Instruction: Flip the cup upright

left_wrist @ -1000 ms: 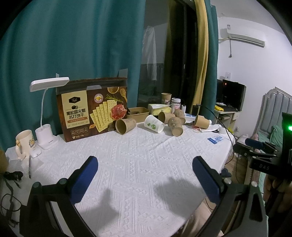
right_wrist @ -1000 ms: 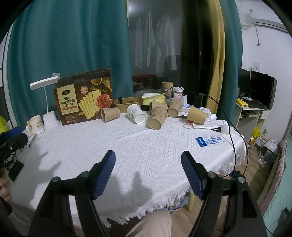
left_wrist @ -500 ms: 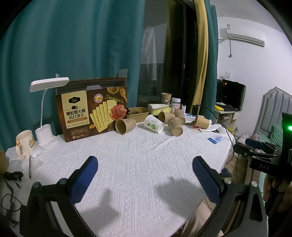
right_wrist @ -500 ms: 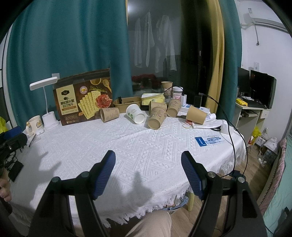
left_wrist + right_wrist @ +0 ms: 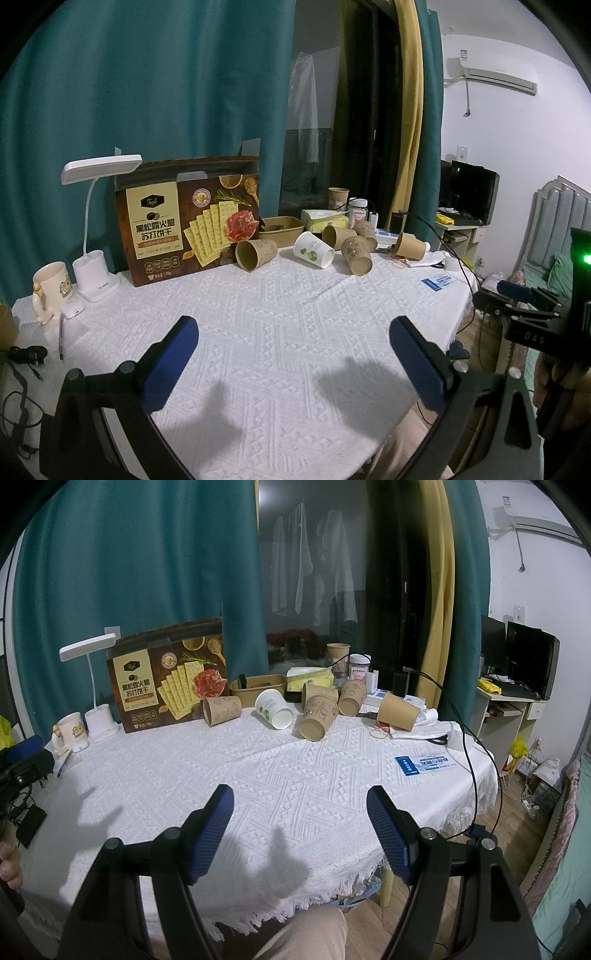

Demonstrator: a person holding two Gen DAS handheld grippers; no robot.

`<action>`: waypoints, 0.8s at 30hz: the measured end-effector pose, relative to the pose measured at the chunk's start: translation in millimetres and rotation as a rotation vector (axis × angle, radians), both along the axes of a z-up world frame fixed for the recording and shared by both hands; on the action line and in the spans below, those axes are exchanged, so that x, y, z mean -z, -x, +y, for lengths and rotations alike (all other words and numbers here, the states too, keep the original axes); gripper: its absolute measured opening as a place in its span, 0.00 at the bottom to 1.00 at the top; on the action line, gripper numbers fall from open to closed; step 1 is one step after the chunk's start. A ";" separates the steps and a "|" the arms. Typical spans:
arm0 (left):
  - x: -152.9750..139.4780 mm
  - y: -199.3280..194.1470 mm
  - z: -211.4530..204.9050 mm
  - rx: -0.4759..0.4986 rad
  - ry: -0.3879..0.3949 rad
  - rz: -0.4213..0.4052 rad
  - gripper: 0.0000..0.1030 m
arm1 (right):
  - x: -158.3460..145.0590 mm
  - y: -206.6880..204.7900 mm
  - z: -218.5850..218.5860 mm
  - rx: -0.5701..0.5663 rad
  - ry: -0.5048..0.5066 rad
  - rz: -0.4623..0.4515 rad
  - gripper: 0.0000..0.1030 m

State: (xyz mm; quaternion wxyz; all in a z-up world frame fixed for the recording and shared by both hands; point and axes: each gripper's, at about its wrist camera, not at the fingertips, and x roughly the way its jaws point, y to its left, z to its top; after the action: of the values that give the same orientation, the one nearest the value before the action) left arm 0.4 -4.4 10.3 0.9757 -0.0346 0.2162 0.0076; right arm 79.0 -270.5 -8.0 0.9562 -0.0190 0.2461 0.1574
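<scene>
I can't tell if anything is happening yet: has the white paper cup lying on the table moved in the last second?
No. The white paper cup lies on its side between the same brown cups, just right of the cracker box.

Tipped cups (image 5: 314, 718) lie along the table's (image 5: 258, 775) far edge, cracker box (image 5: 166, 675) at their left, lamp (image 5: 98, 701) near the far-left corner.

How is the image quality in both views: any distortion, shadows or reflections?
Left wrist view: strong fisheye bending, dark corners, soft shadows on the tablecloth near the open left gripper. Right wrist view: the same bending, the window glass shows faint pale reflections, and the far paper cups look slightly soft.
</scene>
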 end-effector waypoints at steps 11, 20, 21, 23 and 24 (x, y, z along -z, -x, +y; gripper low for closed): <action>-1.0 -0.1 -0.4 -0.002 -0.001 -0.001 1.00 | 0.3 -0.6 0.2 -0.001 0.000 0.000 0.70; 2.1 -4.4 4.3 -0.016 -0.008 0.003 1.00 | 6.8 -9.5 -8.4 -0.005 -0.012 0.015 0.70; 2.3 -6.1 4.0 -0.015 -0.007 0.002 1.00 | 10.1 -12.7 -9.7 -0.007 -0.018 0.021 0.70; 4.5 -9.9 3.3 -0.016 0.000 -0.005 1.00 | 13.5 -17.6 -11.2 -0.008 -0.021 0.027 0.70; 5.6 -12.6 2.5 -0.016 0.003 -0.005 1.00 | 18.4 -24.2 -12.6 -0.008 -0.022 0.034 0.70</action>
State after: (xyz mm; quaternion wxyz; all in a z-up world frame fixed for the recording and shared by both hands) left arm 13.0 -1.9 4.7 0.9761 -0.0377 0.2137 0.0153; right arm 103.2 -283.1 -26.4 0.9514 -0.0070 0.2604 0.1643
